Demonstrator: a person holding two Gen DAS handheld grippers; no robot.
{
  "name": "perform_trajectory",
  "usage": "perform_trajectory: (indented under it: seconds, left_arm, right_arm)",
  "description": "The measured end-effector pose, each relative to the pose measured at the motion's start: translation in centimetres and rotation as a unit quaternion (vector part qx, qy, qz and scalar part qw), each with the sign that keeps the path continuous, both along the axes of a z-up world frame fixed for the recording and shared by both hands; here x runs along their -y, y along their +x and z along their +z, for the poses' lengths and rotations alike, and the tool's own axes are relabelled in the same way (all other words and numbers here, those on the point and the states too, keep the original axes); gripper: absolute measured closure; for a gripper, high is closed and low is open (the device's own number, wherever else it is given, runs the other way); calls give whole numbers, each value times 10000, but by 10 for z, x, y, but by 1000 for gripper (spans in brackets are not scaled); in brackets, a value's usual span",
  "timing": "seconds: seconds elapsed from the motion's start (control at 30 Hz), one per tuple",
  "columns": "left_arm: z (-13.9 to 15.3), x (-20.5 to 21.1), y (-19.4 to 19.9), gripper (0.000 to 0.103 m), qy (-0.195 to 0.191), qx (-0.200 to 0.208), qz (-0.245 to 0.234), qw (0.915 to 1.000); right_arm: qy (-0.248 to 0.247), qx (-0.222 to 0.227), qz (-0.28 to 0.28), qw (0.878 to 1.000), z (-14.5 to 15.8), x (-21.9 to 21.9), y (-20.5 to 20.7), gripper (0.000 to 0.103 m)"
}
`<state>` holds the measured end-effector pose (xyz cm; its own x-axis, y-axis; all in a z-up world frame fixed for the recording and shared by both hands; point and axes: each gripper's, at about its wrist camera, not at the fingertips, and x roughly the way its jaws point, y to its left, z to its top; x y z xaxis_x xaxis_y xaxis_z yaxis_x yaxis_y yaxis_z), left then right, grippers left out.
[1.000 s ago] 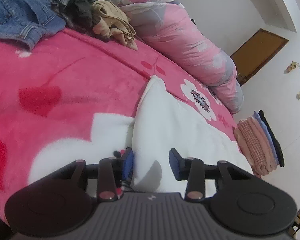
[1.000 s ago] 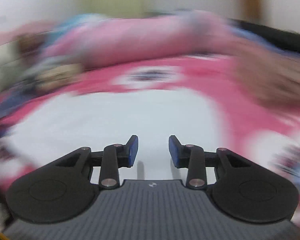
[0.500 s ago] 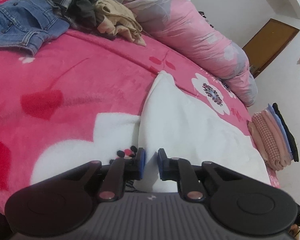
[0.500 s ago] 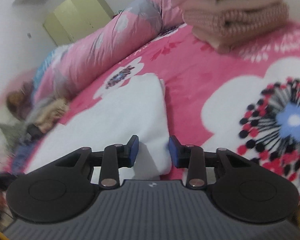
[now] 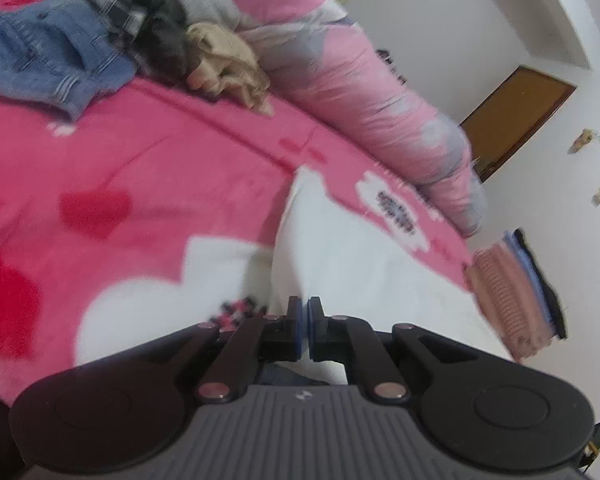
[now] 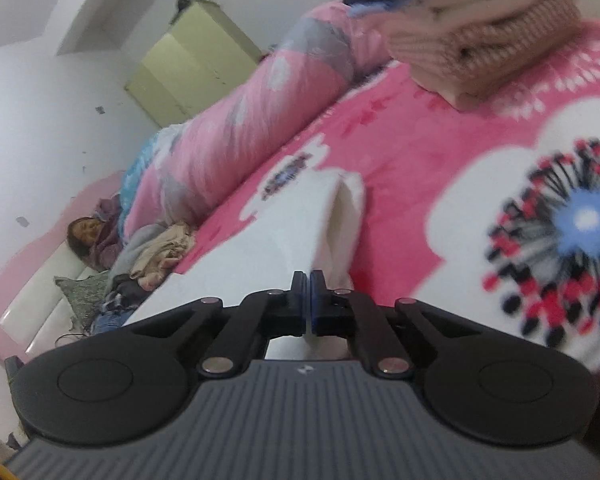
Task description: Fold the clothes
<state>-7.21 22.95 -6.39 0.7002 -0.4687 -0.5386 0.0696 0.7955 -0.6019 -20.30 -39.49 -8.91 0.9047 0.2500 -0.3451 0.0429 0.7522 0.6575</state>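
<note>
A white garment [image 5: 340,248] lies flat on the pink flowered blanket [image 5: 140,168]. My left gripper [image 5: 303,312] is shut on its near edge, blue pads pressed together with white cloth pinched between them. In the right wrist view the same white garment [image 6: 300,216] runs away from me, its right edge puckered into a raised fold. My right gripper [image 6: 309,284] is shut on that near edge too, and the cloth rises to the pads.
Unfolded clothes are heaped at the bed's far end: jeans [image 5: 48,56], a beige garment [image 5: 228,64]. A rolled pink quilt [image 5: 360,92] lines the far side. Folded clothes are stacked [image 6: 480,40] at a corner. A person [image 6: 88,236] lies by the headboard.
Both grippers have gone from open to shut on the white garment's near edge. The right one swung in towards the garment, sank and rolled; the left one stayed in place.
</note>
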Motion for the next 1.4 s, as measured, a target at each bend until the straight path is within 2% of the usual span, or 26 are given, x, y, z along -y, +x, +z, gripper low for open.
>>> perform_trajectory:
  seconds: [0.1,0.2,0.3,0.37,0.47,0.53,0.6,0.7,0.73,0.77,0.83,0.87,0.93,0.97,1.03,1.07,1.13,1.23,1.33,1.4]
  left_arm:
    - [-1,-3,-3,100,-95,-24,19,10000]
    - [4,-3,-8,100,-29,186,-77,9998]
    - [-7,-4,-4,100,-36,-65,-32,10000]
    - [-9,-5,-7,100,-103,-102,14,9999]
    - [5,-3,-18,100,4,301,-100,9995]
    - [-1,-2,-14,100,137,186,-133,9996]
    - [-15,-4,-7,100,69,-128,-96,9998]
    - [-14,-7,-11,100,11,-51,-104,9999]
    - [-10,-7,-13,100,53,47,-142,9999]
    - [-7,-6,-14,100,106,100,-176,9997]
    - [-12,-4,-9,99,328,-44,-218,9992]
    - [-15,0,-7,98,546,-120,-277,9980]
    - [-15,7,-7,88,858,-86,-291,9959]
    - [-12,9,-8,87,947,-50,-272,9951]
    - [-3,7,-14,75,1106,70,-156,9937]
    - [2,6,-18,74,1217,146,-69,9924]
    - [15,6,-24,74,1387,278,44,9899]
    - [37,21,-28,73,1490,579,-55,9871]
    - [52,61,-35,63,1670,955,-643,9792]
    - [54,96,-40,62,1915,1110,-1165,9682]
  right_arm:
    - [126,-50,-84,9999,-4,2,-4,103]
    - [-2,34,-89,10000,3,-3,-8,103]
    - [-69,-156,-105,9998,-3,-3,-6,103]
    - [118,-284,-185,9994,-12,0,-9,103]
    - [82,6,-209,9997,-2,-3,-23,103]
    - [26,29,-212,9998,0,-3,-26,103]
    - [52,-254,-243,9994,-13,1,-21,103]
    - [217,-291,-343,9988,-19,4,-20,103]
    - [132,-200,-343,9991,-13,2,-21,103]
    - [76,-114,-325,9994,-9,2,-23,103]
    - [-31,-105,-312,9995,-5,2,-20,103]
    - [-56,-217,-321,9992,-9,3,-15,103]
    - [49,-486,-381,9981,-21,5,-8,100]
    - [153,-591,-429,9972,-27,8,-7,96]
    - [446,-471,-650,9958,-28,16,-17,92]
    - [594,-407,-761,9945,-28,20,-23,92]
    - [556,-294,-954,9934,-25,27,-40,91]
    - [579,-166,-936,9938,-23,33,-61,91]
    - [-4,-52,-544,9985,-14,19,-67,89]
    - [-519,-53,-203,9984,-8,5,-65,75]
